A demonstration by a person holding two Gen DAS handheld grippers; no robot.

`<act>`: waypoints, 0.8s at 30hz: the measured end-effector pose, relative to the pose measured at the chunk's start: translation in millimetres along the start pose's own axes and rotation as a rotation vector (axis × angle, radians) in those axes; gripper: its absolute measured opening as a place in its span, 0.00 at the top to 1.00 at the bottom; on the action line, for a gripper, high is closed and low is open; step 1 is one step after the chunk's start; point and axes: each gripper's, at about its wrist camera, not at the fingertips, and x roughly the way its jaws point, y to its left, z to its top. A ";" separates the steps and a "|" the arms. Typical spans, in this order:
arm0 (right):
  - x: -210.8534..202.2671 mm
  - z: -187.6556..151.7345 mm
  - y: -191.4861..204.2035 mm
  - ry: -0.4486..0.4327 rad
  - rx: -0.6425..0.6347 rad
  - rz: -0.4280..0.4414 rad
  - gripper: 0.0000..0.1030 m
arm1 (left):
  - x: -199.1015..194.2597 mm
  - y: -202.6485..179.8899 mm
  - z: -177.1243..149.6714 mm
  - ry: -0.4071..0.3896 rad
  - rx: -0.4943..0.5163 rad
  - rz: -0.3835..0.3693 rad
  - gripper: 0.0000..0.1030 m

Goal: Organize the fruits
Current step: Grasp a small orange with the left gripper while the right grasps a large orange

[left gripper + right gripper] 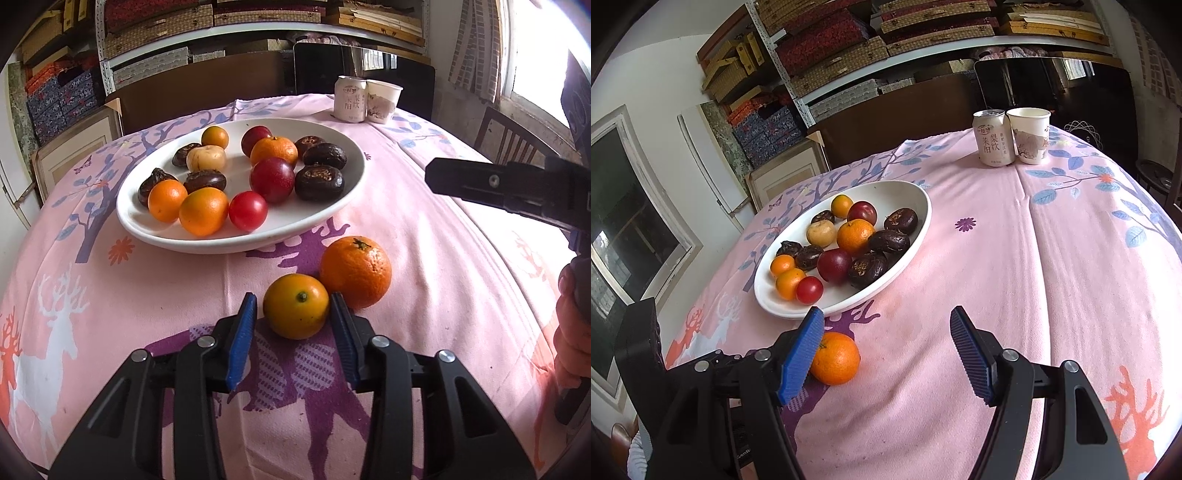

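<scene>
Fruit is lying loose on the pink deer-printed tablecloth near the table's front edge: a small round yellow-orange citrus with a green stem dot is touching a larger, pebbly-skinned orange mandarin, both just in front of the white oval ceramic plate holding the remaining oranges, red plums, cherry tomatoes and dark chestnut-like pieces. The left gripper is sitting spread around the small citrus, its right blue pad seeming to touch the skin while the left pad is standing apart. The right gripper is hanging open beside the mandarin, gripping nothing. Closing unevenly is risking pushing the round citrus sideways, rolling it out of the jaws or nudging the mandarin toward the table's edge; squeezing hard could bruise the skin.
</scene>
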 end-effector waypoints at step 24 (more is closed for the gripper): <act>38.3 -35.6 47.2 0.149 -0.240 -0.051 0.30 | -12.1 52.0 -4.6 0.007 -0.171 0.112 0.65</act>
